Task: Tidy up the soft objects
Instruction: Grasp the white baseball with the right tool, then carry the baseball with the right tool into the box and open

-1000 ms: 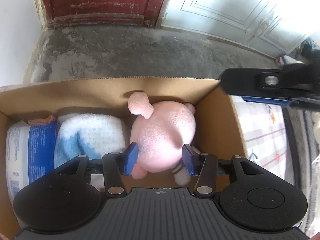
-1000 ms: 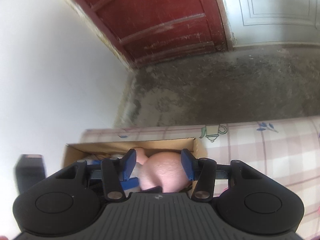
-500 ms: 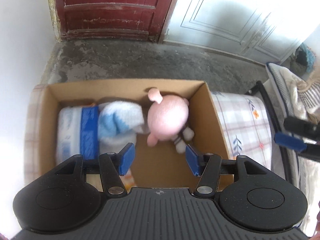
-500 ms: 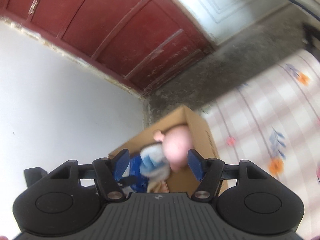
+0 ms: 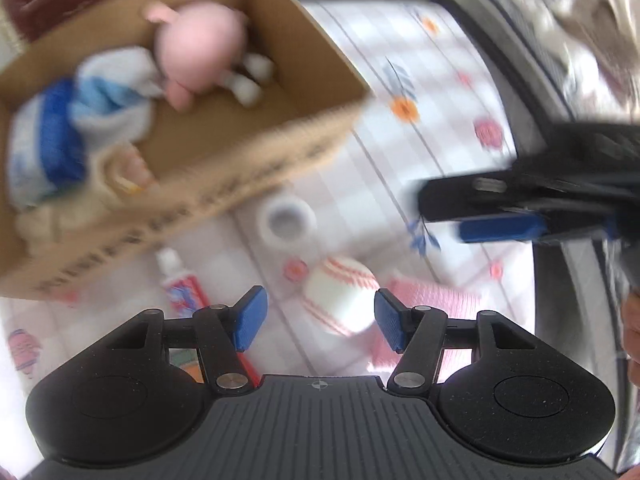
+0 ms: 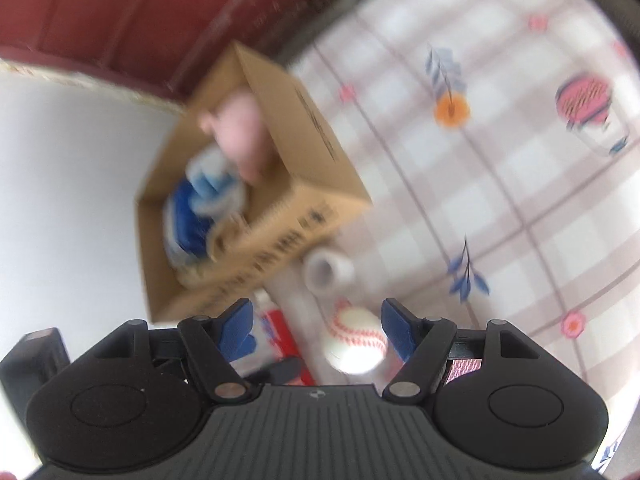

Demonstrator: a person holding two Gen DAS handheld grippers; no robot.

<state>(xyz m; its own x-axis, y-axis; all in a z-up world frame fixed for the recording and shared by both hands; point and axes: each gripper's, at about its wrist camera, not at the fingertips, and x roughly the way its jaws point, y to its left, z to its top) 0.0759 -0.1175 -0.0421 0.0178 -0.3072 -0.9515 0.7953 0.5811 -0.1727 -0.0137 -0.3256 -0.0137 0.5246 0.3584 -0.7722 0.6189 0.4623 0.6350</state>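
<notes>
Both grippers swung off the cardboard box (image 5: 224, 168), fingers just widened, empty, box print blurred unreadable

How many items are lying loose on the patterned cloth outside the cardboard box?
4, perhaps more hidden behind the gripper: a white tape roll by the cardboard box, a tube below it, a baseball, and a pink knit item right of the ball.

Toothpaste tube (image 5: 180, 286) lies beside tape roll (image 5: 286, 220).
</notes>
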